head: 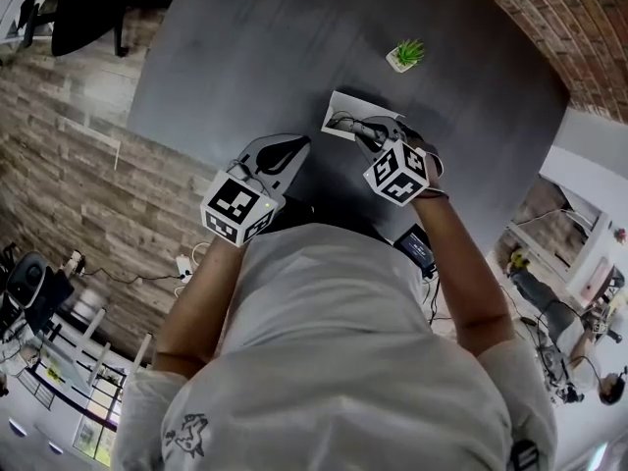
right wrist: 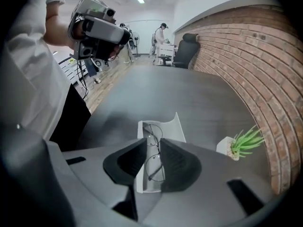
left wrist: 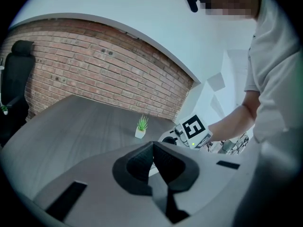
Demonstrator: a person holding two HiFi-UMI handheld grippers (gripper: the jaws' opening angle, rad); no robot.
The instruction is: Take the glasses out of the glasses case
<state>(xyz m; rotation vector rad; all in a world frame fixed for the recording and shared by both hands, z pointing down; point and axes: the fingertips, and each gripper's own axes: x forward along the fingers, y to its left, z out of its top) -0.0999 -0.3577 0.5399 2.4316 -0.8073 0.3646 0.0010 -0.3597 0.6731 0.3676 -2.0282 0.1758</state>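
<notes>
A white glasses case [right wrist: 166, 123] lies open on the dark grey table [head: 245, 57]. Thin wire-framed glasses [right wrist: 154, 167] rest inside it. My right gripper [right wrist: 153, 144] points steeply down over the case, its jaws a narrow gap apart with the glasses showing between them; the pads do not press on the frame. From the head view the right gripper [head: 369, 131] covers the case's [head: 340, 107] near end. My left gripper [head: 292, 145] hangs left of the case, above the table's near edge. Its pads meet at the tips in the left gripper view [left wrist: 152, 144], and nothing is between them.
A small potted plant [head: 405, 55] in a white pot stands beyond the case, towards the brick wall [right wrist: 246, 56]. A black office chair [right wrist: 187, 44] sits at the table's far end. People stand in the background of the right gripper view.
</notes>
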